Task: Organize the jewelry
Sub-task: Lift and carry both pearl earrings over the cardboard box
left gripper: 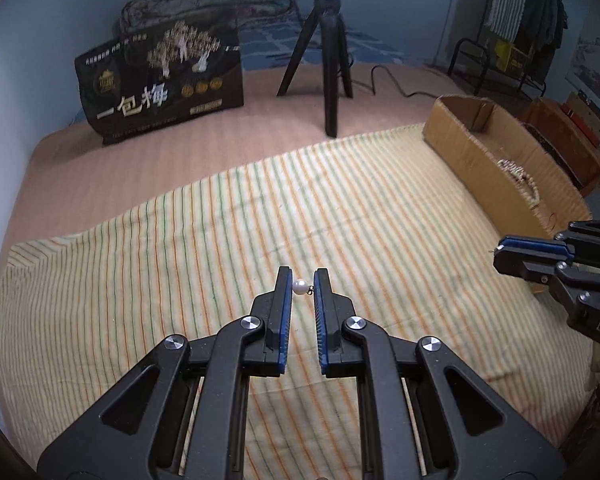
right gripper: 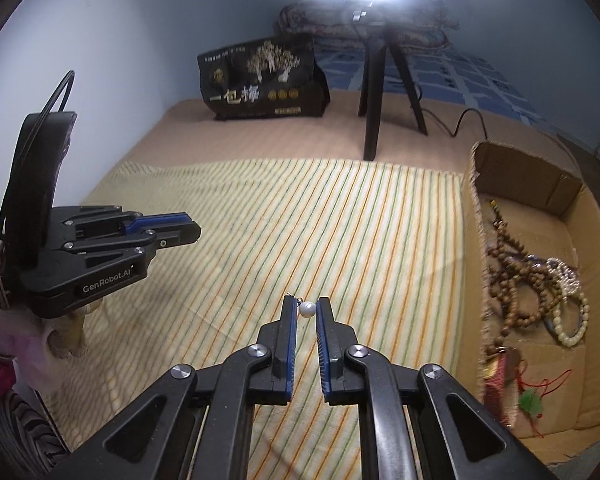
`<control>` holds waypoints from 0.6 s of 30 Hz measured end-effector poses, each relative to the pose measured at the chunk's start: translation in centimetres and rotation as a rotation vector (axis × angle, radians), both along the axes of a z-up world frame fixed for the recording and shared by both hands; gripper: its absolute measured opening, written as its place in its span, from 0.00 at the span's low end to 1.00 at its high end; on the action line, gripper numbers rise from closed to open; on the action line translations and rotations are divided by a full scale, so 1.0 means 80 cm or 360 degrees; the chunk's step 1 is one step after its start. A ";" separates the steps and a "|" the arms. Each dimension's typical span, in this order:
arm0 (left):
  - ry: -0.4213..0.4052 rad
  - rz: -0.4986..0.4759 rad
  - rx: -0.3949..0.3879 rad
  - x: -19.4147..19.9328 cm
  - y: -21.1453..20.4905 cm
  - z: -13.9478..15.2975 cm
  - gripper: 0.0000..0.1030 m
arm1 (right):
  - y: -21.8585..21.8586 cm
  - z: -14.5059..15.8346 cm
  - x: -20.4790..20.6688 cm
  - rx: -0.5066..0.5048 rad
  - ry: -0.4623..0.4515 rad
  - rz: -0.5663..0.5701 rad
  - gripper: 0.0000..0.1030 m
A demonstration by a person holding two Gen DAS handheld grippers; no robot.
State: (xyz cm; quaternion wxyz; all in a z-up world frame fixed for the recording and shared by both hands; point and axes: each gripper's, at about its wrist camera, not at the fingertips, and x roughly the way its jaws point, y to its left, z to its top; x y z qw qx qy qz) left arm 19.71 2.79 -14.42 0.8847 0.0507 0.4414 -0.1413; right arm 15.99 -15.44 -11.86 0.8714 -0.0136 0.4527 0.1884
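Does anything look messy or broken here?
Yes. The cardboard box has ragged, frayed edges, and the bead necklaces inside lie in a tangled heap. The left gripper and right gripper each pinch a pearl neatly.

A glossy white pearl (left gripper: 299, 286) sits between matt black plastic fingers (left gripper: 281, 300) above striped woven cloth (left gripper: 180, 248), beside a rough-edged cardboard box (right gripper: 556, 208)

Left gripper (left gripper: 303, 286): level, pointing forward, fingers narrowly parted, pinching a pearl. Right gripper (right gripper: 306, 309): same pose, also pinching a pearl, off to the right.
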 end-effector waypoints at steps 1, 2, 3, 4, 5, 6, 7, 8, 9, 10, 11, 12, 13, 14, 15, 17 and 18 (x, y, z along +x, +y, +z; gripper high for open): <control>-0.0012 -0.0006 -0.0004 -0.001 -0.003 0.004 0.09 | -0.004 0.005 0.000 0.0005 -0.0010 -0.0008 0.07; -0.0020 -0.0009 -0.0007 -0.003 -0.005 0.007 0.09 | -0.009 0.010 0.000 0.0014 -0.0019 -0.0019 0.07; -0.0034 -0.0018 -0.0013 -0.004 -0.009 0.011 0.09 | -0.014 0.014 0.000 0.0021 -0.0031 -0.0031 0.07; -0.0044 -0.0024 -0.0016 -0.006 -0.013 0.015 0.09 | -0.019 0.020 0.001 0.0027 -0.0043 -0.0045 0.07; -0.0052 -0.0028 -0.0020 -0.007 -0.016 0.019 0.09 | -0.025 0.024 0.002 0.0033 -0.0055 -0.0060 0.07; -0.0060 -0.0034 -0.0026 -0.008 -0.020 0.023 0.09 | -0.031 0.028 0.003 0.0042 -0.0066 -0.0077 0.07; -0.0066 -0.0039 -0.0033 -0.009 -0.024 0.026 0.09 | -0.037 0.032 0.004 0.0050 -0.0074 -0.0091 0.07; -0.0072 -0.0046 -0.0041 -0.010 -0.027 0.030 0.09 | -0.044 0.037 0.005 0.0061 -0.0085 -0.0112 0.07; -0.0075 -0.0052 -0.0047 -0.011 -0.030 0.033 0.09 | -0.051 0.041 0.006 0.0069 -0.0094 -0.0129 0.07; -0.0081 -0.0059 -0.0055 -0.012 -0.035 0.037 0.09 | -0.056 0.045 0.007 0.0074 -0.0102 -0.0142 0.07; -0.0088 -0.0068 -0.0065 -0.013 -0.040 0.041 0.09 | -0.062 0.050 0.008 0.0078 -0.0113 -0.0159 0.07; -0.0093 -0.0076 -0.0073 -0.014 -0.045 0.045 0.09 | -0.070 0.055 0.010 0.0083 -0.0125 -0.0180 0.07; -0.0099 -0.0081 -0.0080 -0.016 -0.049 0.047 0.09 | -0.076 0.059 0.012 0.0090 -0.0134 -0.0199 0.07; -0.0105 -0.0090 -0.0090 -0.017 -0.055 0.051 0.09 | -0.081 0.061 0.013 0.0097 -0.0138 -0.0210 0.07; -0.0112 -0.0103 -0.0104 -0.018 -0.062 0.055 0.09 | -0.091 0.066 0.015 0.0113 -0.0144 -0.0232 0.07; -0.0123 -0.0123 -0.0128 -0.018 -0.074 0.062 0.09 | -0.104 0.072 0.020 0.0124 -0.0151 -0.0263 0.07; -0.0129 -0.0133 -0.0138 -0.018 -0.081 0.064 0.09 | -0.110 0.074 0.022 0.0122 -0.0155 -0.0274 0.07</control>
